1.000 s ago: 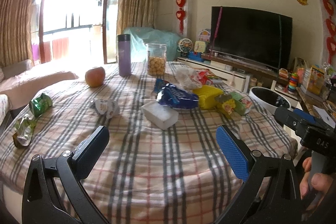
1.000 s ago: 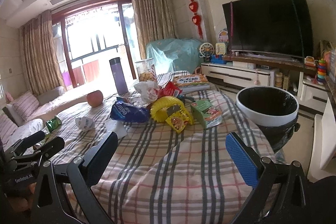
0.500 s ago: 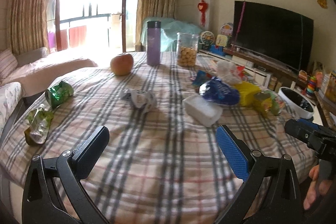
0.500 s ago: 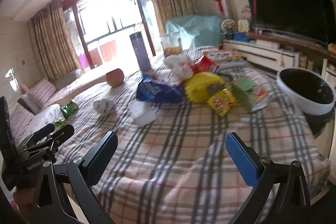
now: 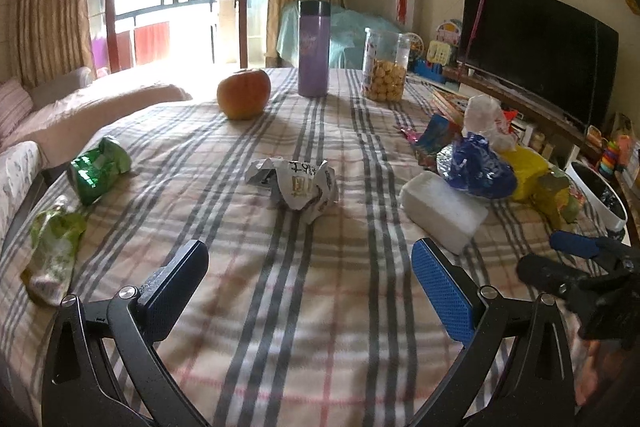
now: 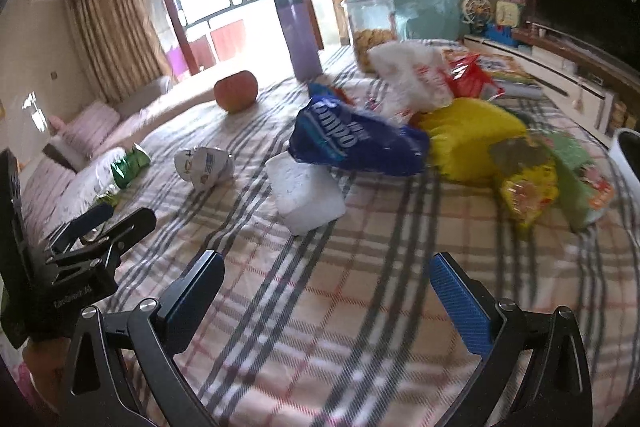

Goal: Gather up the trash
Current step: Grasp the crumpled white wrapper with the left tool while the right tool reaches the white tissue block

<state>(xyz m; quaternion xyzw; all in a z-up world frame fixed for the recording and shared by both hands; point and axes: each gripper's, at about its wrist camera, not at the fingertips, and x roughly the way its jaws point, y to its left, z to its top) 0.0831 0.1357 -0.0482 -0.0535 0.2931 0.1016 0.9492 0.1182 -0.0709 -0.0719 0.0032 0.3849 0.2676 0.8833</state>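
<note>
On the table [image 5: 304,327], a clear jar [image 5: 385,66] holds round biscuits [image 5: 384,85].

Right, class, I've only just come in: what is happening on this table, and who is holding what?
A person holds two open grippers over a plaid-covered table, clearing trash. The left gripper points at a crumpled paper wrapper; the right gripper faces a white foam block and a blue snack bag. Neither holds anything yet. The bin waits off the table's right edge.
</note>
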